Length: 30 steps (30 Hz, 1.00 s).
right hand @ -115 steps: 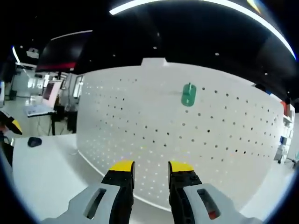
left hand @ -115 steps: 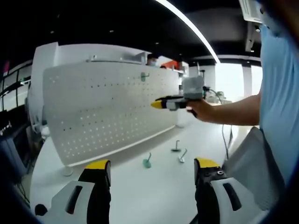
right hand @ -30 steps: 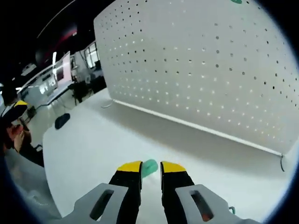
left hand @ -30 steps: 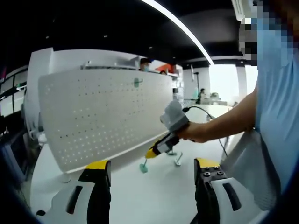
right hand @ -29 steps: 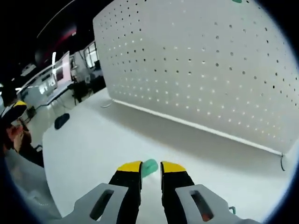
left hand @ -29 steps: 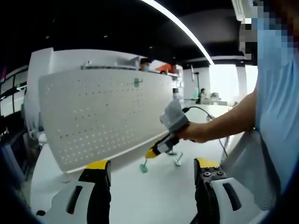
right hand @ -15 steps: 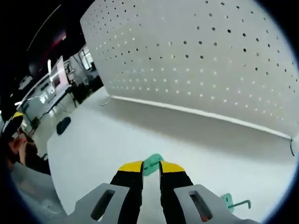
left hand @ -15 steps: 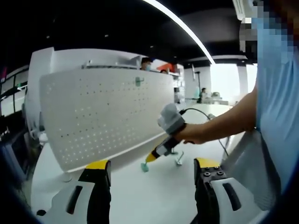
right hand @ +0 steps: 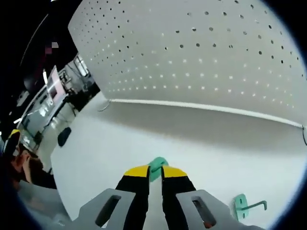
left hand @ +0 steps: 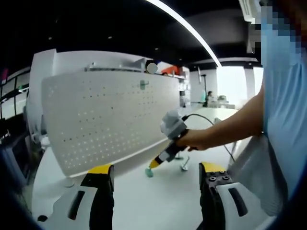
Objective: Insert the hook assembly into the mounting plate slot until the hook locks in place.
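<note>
**Right tongs closing on a green hook at the desk**

Here, in the left gripper view, the left tongs (left hand: 156, 175) stand wide apart and empty, held back low over the white desk (left hand: 163, 201), probably so that the whole workspace stays in sight. Ahead of them the perforated mounting plate (left hand: 105, 120) stands upright, with one green hook already mounted (left hand: 143, 84) near its top edge. Beyond the left tongs, the person's hand (left hand: 199, 139) angles the right tongs (left hand: 152, 164) down onto a green hook (left hand: 149, 171) on the desk; a grey hook (left hand: 185, 163) lies just beside it.

In the right gripper view, the right tongs (right hand: 149, 172) are nearly together with the green hook's plate (right hand: 157, 165) between their tips; whether they actually clamp it I cannot tell. A second green hook (right hand: 247, 207) lies to their right, and the plate (right hand: 201, 52) rises ahead.

Compared with a second ago, the right tongs have dipped lower and narrowed, and the second hook has come into sight; nearly four seconds ago they were raised toward the plate. The left tongs have barely moved.
</note>
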Each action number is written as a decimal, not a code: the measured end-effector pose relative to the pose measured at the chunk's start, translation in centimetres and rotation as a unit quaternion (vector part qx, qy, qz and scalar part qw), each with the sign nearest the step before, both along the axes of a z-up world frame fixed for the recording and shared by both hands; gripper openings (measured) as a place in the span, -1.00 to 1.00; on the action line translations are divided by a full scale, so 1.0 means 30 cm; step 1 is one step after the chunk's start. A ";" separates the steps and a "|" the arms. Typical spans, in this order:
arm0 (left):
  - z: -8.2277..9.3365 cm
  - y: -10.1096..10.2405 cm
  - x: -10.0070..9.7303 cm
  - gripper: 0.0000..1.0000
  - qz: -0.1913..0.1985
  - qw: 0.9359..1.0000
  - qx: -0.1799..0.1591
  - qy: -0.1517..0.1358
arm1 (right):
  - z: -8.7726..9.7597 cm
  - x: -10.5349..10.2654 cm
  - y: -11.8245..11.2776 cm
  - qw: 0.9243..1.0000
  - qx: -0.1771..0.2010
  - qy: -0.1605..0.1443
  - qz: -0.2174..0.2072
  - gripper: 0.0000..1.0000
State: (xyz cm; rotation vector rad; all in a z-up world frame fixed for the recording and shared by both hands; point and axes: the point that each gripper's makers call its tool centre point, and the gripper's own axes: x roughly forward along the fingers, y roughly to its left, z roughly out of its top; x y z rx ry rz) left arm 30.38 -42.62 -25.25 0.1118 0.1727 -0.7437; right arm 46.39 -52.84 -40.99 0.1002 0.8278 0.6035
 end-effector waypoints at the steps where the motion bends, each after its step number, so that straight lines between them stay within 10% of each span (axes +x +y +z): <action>1: 0.001 0.000 0.000 0.48 0.000 1.000 -0.001 0.000 | -0.003 0.002 0.002 1.000 0.000 0.003 -0.001 -0.88; 30: -0.006 0.004 0.007 0.47 0.002 1.000 -0.002 0.005 | -0.032 0.019 0.014 1.000 -0.010 0.027 0.011 -0.90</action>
